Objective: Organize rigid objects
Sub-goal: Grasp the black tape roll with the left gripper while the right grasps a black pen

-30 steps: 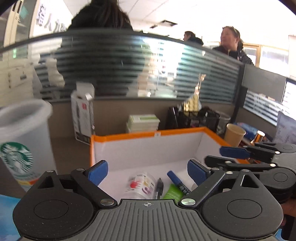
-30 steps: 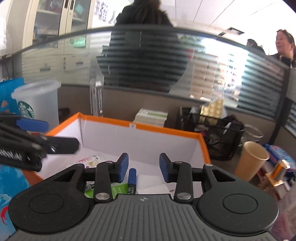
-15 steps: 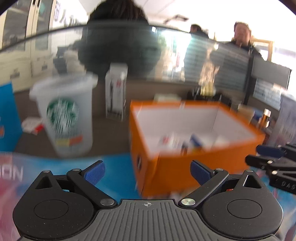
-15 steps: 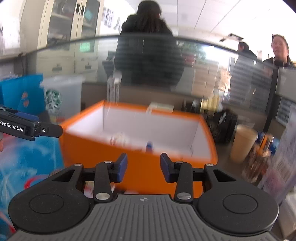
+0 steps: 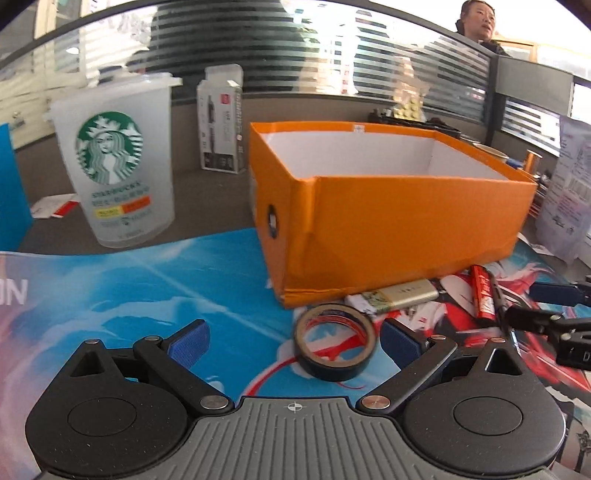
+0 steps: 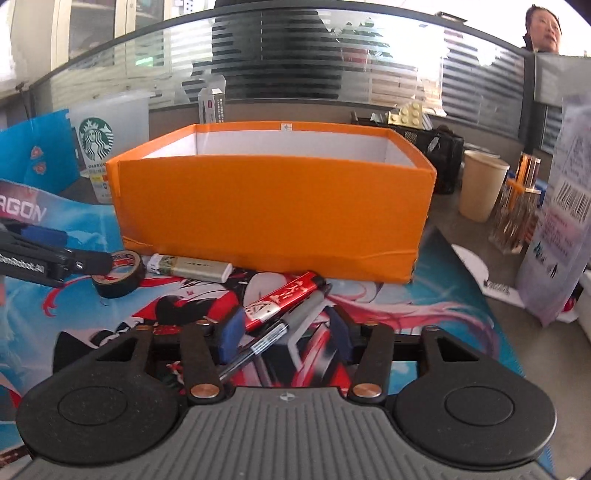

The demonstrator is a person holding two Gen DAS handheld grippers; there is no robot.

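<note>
Counting what lies loose on the printed mat [image 5: 155,291] in front of the one orange box [image 6: 273,206]: one roll of black tape [image 5: 335,347], one gold-and-white lighter [image 5: 397,296], one red tube with white lettering [image 6: 282,301], one grey marker [image 6: 308,308], and one dark pen [image 6: 255,350]. Five loose items, all outside the box, all close to its near wall.

My left gripper [image 5: 291,341] hangs low over the mat with its two blue pads spread wide. The tape roll lies flat between them, nearer the right-hand pad, and neither pad presses it.

My right gripper [image 6: 286,334] stands over the tube, marker and pen. Its jaws have just been opening; they are parted, and the three items cross the gap between the pads. The left pad is just beside the tube's lower end; I cannot tell whether it touches.

Behind the mat: one translucent plastic cup [image 5: 118,158] with a green logo, one upright pen carton [image 5: 221,125], one paper cup [image 6: 482,186], one black mesh basket [image 6: 432,147]. One person [image 6: 543,27] is visible beyond the glass partition.
</note>
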